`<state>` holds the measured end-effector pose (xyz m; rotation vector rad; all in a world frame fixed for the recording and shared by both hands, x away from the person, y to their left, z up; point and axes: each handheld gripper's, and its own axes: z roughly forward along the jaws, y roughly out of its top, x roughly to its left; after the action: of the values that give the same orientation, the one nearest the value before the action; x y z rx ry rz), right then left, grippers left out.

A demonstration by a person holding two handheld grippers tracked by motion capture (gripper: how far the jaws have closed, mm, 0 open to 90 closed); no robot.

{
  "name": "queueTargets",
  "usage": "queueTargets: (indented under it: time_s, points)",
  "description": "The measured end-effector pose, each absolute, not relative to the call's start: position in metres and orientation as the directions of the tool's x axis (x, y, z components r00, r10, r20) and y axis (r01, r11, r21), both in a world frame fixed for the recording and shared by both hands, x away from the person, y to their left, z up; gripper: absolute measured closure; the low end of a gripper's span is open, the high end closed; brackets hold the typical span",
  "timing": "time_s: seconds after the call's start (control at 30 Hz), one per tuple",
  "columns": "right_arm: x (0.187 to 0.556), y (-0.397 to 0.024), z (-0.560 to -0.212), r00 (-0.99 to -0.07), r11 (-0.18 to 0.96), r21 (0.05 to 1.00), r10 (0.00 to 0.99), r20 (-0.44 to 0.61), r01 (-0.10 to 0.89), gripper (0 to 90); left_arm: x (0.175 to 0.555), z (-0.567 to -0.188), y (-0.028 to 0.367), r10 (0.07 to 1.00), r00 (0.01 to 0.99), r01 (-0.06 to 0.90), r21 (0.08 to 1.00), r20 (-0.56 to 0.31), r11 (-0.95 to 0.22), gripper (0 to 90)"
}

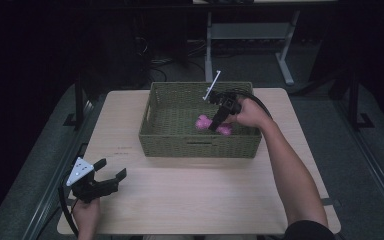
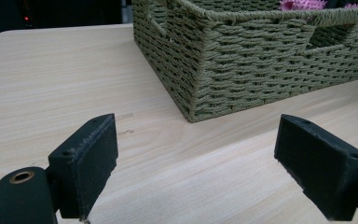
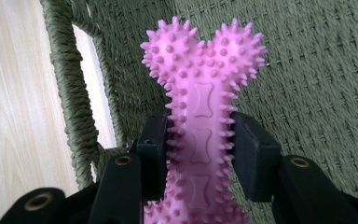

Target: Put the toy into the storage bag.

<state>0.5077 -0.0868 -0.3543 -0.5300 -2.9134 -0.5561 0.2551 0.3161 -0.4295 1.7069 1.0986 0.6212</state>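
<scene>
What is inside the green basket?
Inside the basket is a pink bone toy, clamped by the right claw. The claw and hand cover part of the toy and some basket floor.

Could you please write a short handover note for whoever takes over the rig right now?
Right gripper: shut on the pink spiky bone toy, pads clamped on its shaft, inside the green woven basket.
Left gripper: open, nothing between the jaws, near the front left of the wooden table, pointing toward the basket.
Done: the toy is gripped and sits within the basket walls.
Left: whether it rests on the basket floor cannot be told; probably release it there, or lift it out, then withdraw the right gripper.
</scene>
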Motion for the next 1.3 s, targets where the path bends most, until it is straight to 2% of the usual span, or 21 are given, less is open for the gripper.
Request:
queueTargets:
  time_s: [1.3]
  points:
    - [0.505, -0.084, -0.377, -0.924, 0.882, 0.290, 0.320, 0.211, 0.371, 57.6, 0.255, -0.429, 0.316, 0.883, 0.462, 0.385, 0.915, -0.081, -0.118, 12.8]
